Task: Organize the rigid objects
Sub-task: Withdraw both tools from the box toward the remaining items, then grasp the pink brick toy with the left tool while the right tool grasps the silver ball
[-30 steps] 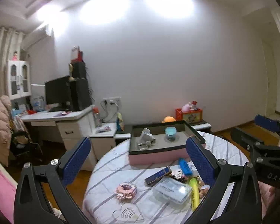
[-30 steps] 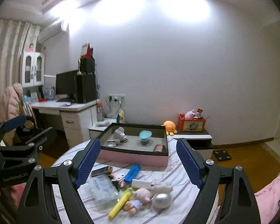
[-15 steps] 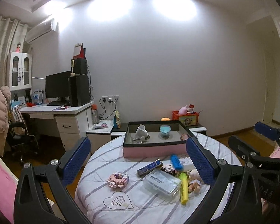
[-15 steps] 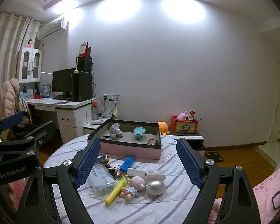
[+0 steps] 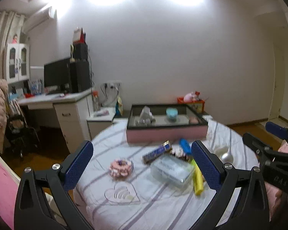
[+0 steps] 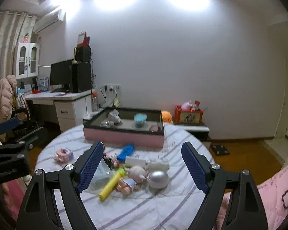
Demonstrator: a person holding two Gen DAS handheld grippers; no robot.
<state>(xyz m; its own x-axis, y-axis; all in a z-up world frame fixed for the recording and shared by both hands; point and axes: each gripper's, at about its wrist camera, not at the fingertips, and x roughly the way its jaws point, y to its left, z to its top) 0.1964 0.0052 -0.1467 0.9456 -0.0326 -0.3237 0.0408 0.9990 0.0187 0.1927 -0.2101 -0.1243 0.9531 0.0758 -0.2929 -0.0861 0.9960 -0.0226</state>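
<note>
Both my grippers are hanging with jaws spread wide and gripping nothing: my left gripper (image 5: 144,164) and my right gripper (image 6: 142,167) are hovering above the near edge of the round table (image 6: 144,207). Between my right jaws, nearest, a silver ball (image 6: 158,179), a small doll (image 6: 129,180) and a yellow marker (image 6: 111,185) are lying bunched together. Between my left jaws, a clear plastic box (image 5: 171,169) is sitting beside a pink scrunchie (image 5: 121,167). Farther beyond the jaws, a blue object (image 6: 125,151) is lying before the pink tray (image 6: 122,137), which is holding a teal bowl (image 6: 140,119).
</note>
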